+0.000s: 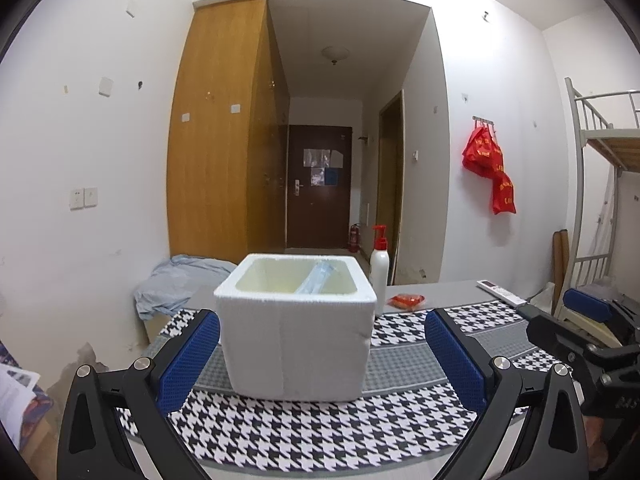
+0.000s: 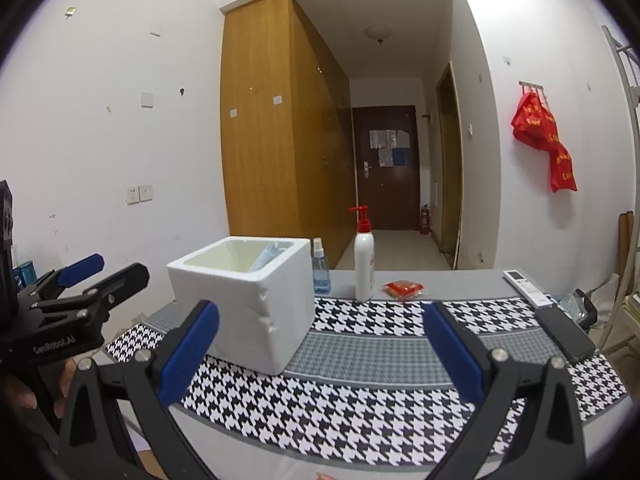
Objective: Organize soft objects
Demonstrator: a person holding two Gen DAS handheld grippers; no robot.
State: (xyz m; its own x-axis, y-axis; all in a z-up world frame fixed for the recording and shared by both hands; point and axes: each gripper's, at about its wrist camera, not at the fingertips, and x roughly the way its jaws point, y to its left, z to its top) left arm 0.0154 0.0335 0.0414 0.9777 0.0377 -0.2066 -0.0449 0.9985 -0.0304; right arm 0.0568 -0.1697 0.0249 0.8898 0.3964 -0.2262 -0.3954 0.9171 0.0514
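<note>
Both claws are spread wide and holding nothing, so you're between picks, not mid-carry. Your left claw (image 1: 320, 354) hangs in front of the foam box (image 1: 296, 324) near the worktop's left end; your right claw (image 2: 320, 354) is just to its right, over the houndstooth mat (image 2: 360, 392).

Inside the box there's already a pale blue plastic-wrapped pack (image 1: 320, 278) leaning against the right wall, so I'd guess at least one soft thing is sorted. What looks left is the little red packet (image 2: 404, 289) near the back edge, just right of the pump bottle (image 2: 364, 264). Can't tell if it's actually squishy from here, honestly.

Next move, I'd say: reach your right claw past the mat toward the back edge, come down over the packet and pinch it flat and gentle, since it's low and crinkly. Mind the pump bottle and the spray bottle (image 2: 320, 268) beside the box, both look tippy. The remote (image 2: 526, 286) and phone (image 2: 564, 332) at the right edge aren't soft, leave them.
</note>
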